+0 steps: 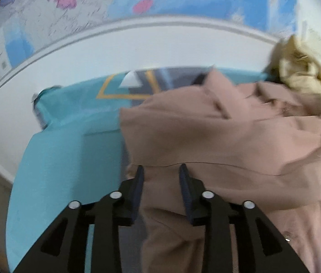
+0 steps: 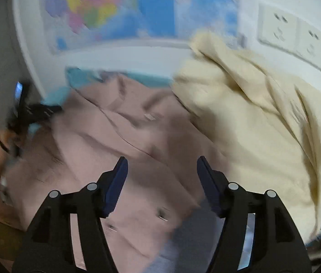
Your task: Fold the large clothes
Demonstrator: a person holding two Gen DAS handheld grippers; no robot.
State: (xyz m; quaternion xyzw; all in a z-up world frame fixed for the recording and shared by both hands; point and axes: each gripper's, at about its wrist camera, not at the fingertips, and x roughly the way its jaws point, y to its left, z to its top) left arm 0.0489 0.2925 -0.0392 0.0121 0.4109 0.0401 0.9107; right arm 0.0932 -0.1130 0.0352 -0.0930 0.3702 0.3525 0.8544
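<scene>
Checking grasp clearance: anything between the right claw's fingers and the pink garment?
Nothing. In the right wrist view the right claw stands open above the pink garment, with only a bare gap between them; the cream garment lies off to the side.

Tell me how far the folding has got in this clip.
Done: little; the pink garment lies rumpled on the teal cover. In hand: nothing; left claw and right claw both stand open over it. Left: folding it, then the crumpled cream garment heaped beside it.
</scene>
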